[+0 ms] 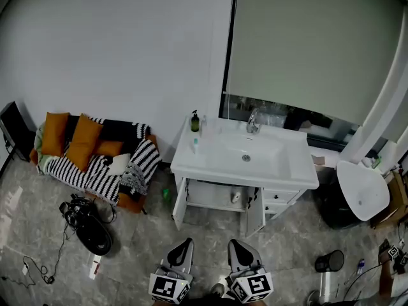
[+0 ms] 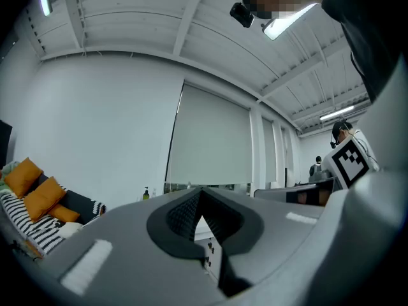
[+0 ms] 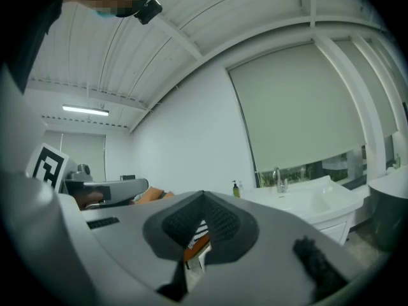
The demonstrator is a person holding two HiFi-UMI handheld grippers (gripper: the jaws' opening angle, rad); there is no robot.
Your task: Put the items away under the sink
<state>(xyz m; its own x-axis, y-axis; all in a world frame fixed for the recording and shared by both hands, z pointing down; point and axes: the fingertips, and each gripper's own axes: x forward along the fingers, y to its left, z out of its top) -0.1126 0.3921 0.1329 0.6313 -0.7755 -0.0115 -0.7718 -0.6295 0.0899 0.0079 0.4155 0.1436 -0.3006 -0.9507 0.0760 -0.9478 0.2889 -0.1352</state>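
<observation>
A white sink vanity (image 1: 210, 164) stands ahead of me, and both cabinet doors (image 1: 180, 203) below it hang open. A dark green pump bottle (image 1: 194, 121) stands on the counter's back left corner, with a small white tube (image 1: 195, 145) in front of it. A pale item (image 1: 235, 197) sits inside the cabinet. My left gripper (image 1: 183, 242) and right gripper (image 1: 237, 243) are held level side by side, well short of the vanity, both shut and empty. The bottle (image 3: 236, 189) and faucet (image 3: 278, 176) show in the right gripper view beyond the shut gripper (image 3: 204, 195). In the left gripper view the shut gripper (image 2: 201, 190) hides most of the vanity.
A sofa with orange cushions (image 1: 83, 148) and a striped throw lines the left wall. A black bag (image 1: 89, 225) and cables lie on the floor at left. A small green thing (image 1: 166, 195) lies by the vanity. A white chair (image 1: 362, 190) and black bin (image 1: 330, 261) stand right.
</observation>
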